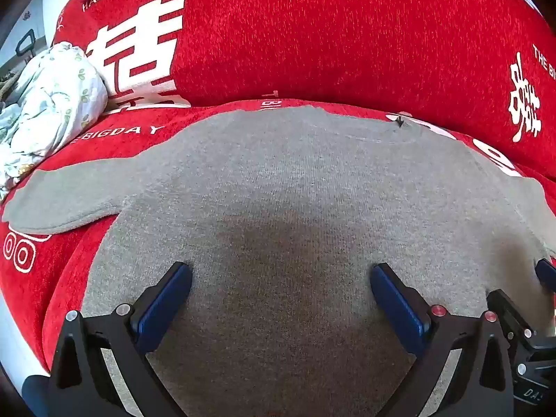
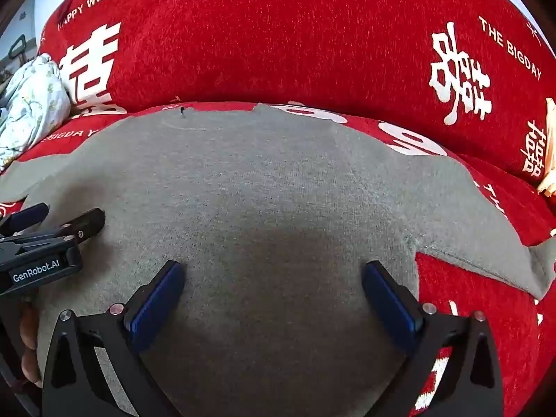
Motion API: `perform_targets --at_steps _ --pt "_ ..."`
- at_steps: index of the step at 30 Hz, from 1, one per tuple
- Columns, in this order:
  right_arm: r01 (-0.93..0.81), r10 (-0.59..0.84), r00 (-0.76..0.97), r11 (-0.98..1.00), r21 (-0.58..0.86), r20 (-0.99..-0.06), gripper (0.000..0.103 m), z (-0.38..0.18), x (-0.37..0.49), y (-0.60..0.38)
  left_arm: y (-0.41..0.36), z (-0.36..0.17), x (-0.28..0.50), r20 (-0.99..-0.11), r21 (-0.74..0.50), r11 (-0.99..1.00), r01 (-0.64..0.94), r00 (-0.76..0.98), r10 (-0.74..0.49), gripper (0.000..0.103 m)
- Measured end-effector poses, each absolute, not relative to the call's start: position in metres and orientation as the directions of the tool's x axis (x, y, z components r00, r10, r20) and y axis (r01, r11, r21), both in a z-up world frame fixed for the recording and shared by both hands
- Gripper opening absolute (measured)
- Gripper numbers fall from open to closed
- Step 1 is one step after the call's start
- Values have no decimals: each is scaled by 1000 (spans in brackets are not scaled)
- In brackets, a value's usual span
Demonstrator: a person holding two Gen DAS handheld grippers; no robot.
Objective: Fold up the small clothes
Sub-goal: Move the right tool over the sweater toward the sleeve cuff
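A small grey knitted sweater (image 1: 278, 180) lies flat on the red sofa seat, neck toward the backrest, both sleeves spread out. Its left sleeve (image 1: 69, 198) shows in the left wrist view, its right sleeve (image 2: 486, 236) in the right wrist view, where the body (image 2: 260, 180) also shows. My left gripper (image 1: 280, 278) is open and empty above the lower body of the sweater. My right gripper (image 2: 272, 274) is open and empty above the sweater's lower right part. The left gripper also shows at the left edge of the right wrist view (image 2: 52, 222).
The red sofa cover (image 1: 312, 34) with white lettering covers the seat and backrest (image 2: 278, 34). A crumpled white floral cloth (image 1: 52, 104) lies at the left end of the seat. A pale object (image 2: 549, 146) sits at the far right edge.
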State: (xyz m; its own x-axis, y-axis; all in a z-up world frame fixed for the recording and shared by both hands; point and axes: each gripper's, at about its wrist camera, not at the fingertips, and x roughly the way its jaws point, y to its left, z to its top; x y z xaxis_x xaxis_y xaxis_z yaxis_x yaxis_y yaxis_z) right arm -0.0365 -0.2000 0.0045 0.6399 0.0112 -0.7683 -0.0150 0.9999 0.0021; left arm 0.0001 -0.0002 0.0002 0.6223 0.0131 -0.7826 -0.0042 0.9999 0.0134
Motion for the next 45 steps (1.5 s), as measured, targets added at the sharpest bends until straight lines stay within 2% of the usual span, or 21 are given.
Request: perform_targets --at_steps 45 --pt "-22 -7 621 999 -26 -783 103 2 -33 -198 1 5 -3 -782 23 1000 -12 623 26 103"
